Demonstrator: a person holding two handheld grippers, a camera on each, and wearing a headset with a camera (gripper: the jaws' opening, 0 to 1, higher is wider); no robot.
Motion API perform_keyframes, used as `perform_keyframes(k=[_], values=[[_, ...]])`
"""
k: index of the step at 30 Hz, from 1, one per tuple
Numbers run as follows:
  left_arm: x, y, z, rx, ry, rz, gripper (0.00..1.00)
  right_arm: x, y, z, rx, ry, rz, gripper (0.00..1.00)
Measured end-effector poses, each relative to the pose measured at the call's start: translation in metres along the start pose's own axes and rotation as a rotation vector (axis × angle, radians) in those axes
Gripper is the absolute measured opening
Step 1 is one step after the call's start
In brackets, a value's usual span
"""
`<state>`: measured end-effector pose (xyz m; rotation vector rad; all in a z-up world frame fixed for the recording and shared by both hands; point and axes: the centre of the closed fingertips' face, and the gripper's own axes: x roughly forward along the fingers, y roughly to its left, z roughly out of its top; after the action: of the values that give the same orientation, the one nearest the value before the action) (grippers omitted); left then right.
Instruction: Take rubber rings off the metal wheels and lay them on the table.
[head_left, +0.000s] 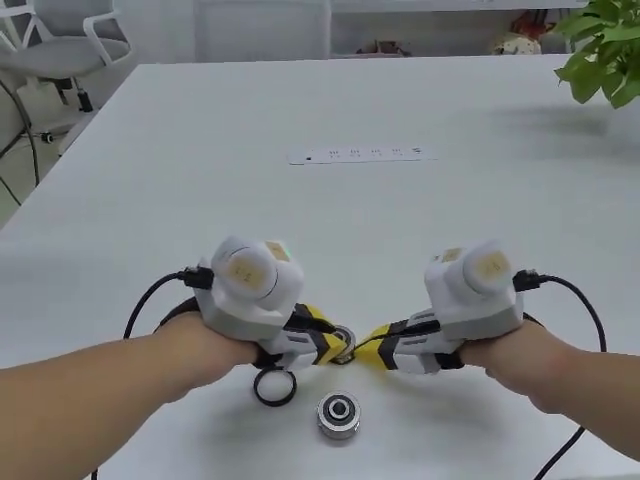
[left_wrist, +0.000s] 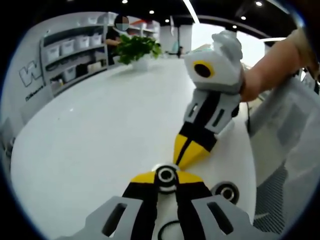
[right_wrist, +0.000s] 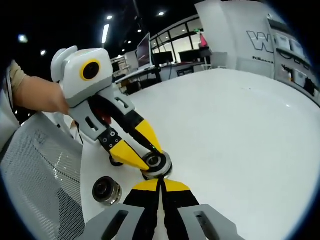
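Rubber ring (head_left: 274, 386), black, lies flat on the white table (head_left: 380, 230), just below my left gripper (head_left: 338, 346) in the head view and free of any wheel. My left gripper's jaws are closed across the rim of a small metal wheel (left_wrist: 166, 176). They hold it close to the tabletop with its bored face turned up, so its axle stands roughly upright. My right gripper (right_wrist: 160, 186) faces it nose to nose. Its yellow tips are pressed together, narrow, with nothing I can make out between them, and they sit right at the wheel's near rim. I cannot tell whether they touch it, or whether this wheel carries a ring. A second wheel (head_left: 339, 415) rests on the table nearer to me, just beside the loose ring. The held wheel lies straight ahead of the right tips. I judge the right gripper is the one to peel, catching the rim edge and drawing away along the axle while the left holds firm.
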<state>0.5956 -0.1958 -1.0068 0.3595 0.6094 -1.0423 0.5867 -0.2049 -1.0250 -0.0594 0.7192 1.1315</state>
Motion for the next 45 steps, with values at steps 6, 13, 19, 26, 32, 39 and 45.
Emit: perform_keyframes(k=[6,13,19,26,32,39,45], values=[[-0.001,0.0,0.0,0.006,0.001,0.003,0.13,-0.006,-0.007,0.006,0.143,-0.06,0.0,0.0],[0.0,-0.001,0.0,0.0,0.005,0.002,0.13,-0.009,-0.009,0.012,0.204,-0.102,0.004,0.0],[0.0,-0.002,0.0,0.004,0.02,0.011,0.12,-0.01,-0.008,0.015,0.223,-0.129,0.014,0.0],[0.0,-0.003,0.0,-0.001,0.023,0.019,0.12,-0.01,-0.006,0.016,0.21,-0.127,0.013,0.0],[0.001,-0.003,0.0,0.003,0.03,0.025,0.12,-0.009,0.003,0.019,0.188,-0.124,0.034,0.0],[0.001,-0.003,0.0,-0.001,0.029,0.03,0.12,-0.007,0.007,0.02,0.185,-0.123,0.055,0.0],[0.001,-0.003,0.0,0.0,0.026,0.027,0.12,-0.007,0.011,0.021,0.217,-0.135,0.085,0.0]])
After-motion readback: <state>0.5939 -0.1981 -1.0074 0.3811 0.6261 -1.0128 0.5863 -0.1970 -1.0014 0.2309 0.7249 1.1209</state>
